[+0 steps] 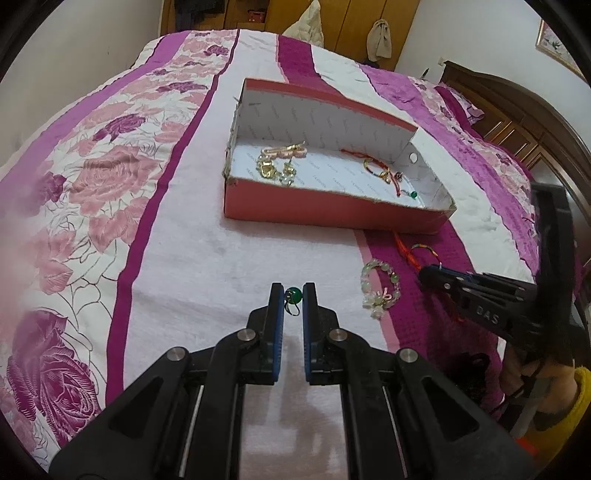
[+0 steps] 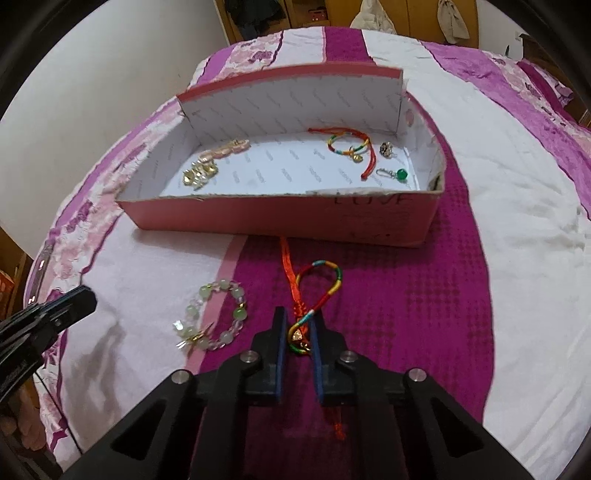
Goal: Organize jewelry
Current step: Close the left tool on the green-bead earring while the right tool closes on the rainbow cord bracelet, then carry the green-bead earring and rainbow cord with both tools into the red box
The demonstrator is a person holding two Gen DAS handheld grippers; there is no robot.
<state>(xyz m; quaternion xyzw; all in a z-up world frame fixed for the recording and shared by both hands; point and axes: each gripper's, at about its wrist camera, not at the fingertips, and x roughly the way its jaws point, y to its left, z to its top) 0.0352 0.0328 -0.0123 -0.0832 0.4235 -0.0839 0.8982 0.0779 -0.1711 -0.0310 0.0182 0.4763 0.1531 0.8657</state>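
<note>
Your left tool is clamped on a green bead earring, the bead pinched at the fingertips and its hook hanging just below, held above the bed.

Your right tool has its jaws nearly together on the rainbow cord bracelet lying on the magenta stripe. The pads press the lower part of it, where a small gold charm sits. The bracelet's loop and red cord stick out ahead toward the box; a red tail runs back under the tool body, and its end is hard to make out.

Hidden or unclear:
- From the left wrist view, your right tool's tips sit over the cord bracelet, so the grip isn't readable there.
- Faint writing on the box's near wall, not legible.
- Gold items in the box's left end are a tangled cluster; individual pieces don't separate.

In the box: gold cluster and a pink piece at left, a second rainbow bracelet, a small floral stud and a matching green earring at right.

A pale green bead bracelet lies on the bedspread, left of your right tool, untouched.

The surface is a quilted bedspread with white, magenta and pink rose stripes. Wooden wardrobe behind, dark headboard at right, clothes hanging on the doors.
</note>
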